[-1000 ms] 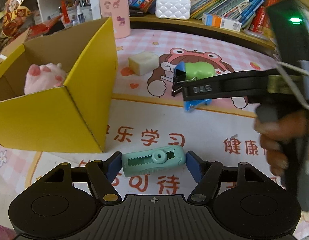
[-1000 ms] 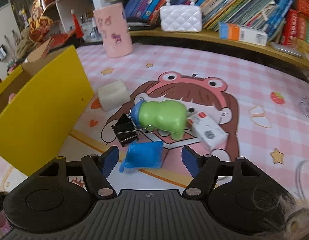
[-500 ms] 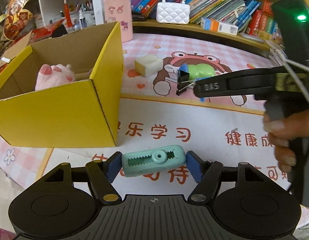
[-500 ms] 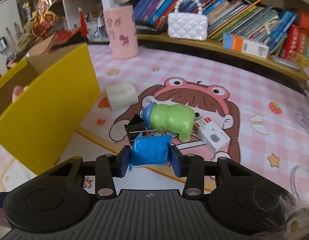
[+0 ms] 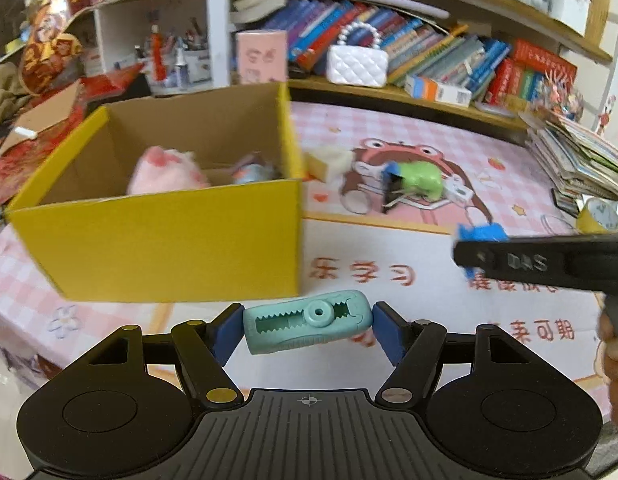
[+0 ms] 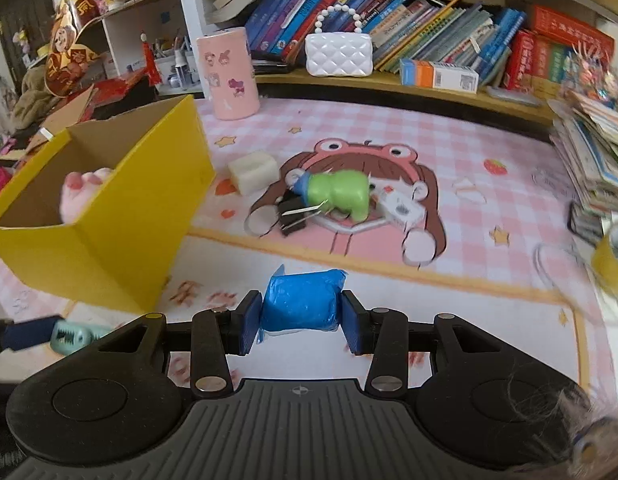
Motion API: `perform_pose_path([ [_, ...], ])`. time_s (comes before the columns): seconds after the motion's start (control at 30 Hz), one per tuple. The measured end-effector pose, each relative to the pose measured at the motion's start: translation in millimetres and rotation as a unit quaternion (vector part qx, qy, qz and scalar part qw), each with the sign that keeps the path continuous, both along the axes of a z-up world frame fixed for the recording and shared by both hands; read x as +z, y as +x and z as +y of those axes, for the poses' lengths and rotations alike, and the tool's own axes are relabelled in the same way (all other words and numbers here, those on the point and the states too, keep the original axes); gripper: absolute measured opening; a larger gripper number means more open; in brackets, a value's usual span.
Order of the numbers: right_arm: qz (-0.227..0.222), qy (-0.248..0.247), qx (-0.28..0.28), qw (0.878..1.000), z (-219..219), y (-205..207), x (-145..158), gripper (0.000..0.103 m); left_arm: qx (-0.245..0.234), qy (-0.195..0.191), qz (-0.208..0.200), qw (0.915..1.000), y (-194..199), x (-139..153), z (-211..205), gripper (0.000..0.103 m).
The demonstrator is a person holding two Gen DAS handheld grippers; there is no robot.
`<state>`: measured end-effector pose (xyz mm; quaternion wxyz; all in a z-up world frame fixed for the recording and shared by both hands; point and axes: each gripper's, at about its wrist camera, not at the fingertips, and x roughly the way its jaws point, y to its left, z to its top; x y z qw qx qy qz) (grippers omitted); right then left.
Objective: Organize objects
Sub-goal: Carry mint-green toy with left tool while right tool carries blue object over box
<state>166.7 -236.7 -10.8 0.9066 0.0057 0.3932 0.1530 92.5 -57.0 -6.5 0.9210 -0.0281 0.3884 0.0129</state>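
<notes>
Yellow cardboard box (image 5: 157,236) at ten o'clock, pink plush already inside. Left gripper (image 5: 308,330) clamps teal toothed clip (image 5: 307,322) end to end; long axis nine-to-three; looks hard plastic, light, stiff, likely slick. Right gripper (image 6: 301,322) squeezes blue wrapped packet (image 6: 303,306) at its sides; crinkly, soft, light; axis also nine-to-three, above mat.
</notes>
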Motion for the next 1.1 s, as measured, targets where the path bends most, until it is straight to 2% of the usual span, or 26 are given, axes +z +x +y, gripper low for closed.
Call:
perform_pose_path([
  [0.23,0.017,0.021,0.015,1.0,43,-48,4,0.039,0.044,-0.013,-0.015,0.9988,-27,8,47,0.07],
  [0.4,0.001,0.014,0.031,0.999,72,-72,10,0.039,0.057,-0.014,-0.026,0.998,-46,11,73,0.07],
  [0.83,-0.003,0.02,0.045,0.999,131,-111,9,0.039,0.062,-0.003,-0.039,0.9973,-88,16,125,0.07],
  [1.1,-0.025,0.025,0.053,0.998,161,-128,15,0.039,0.069,0.008,-0.06,0.9958,-105,23,153,0.07],
])
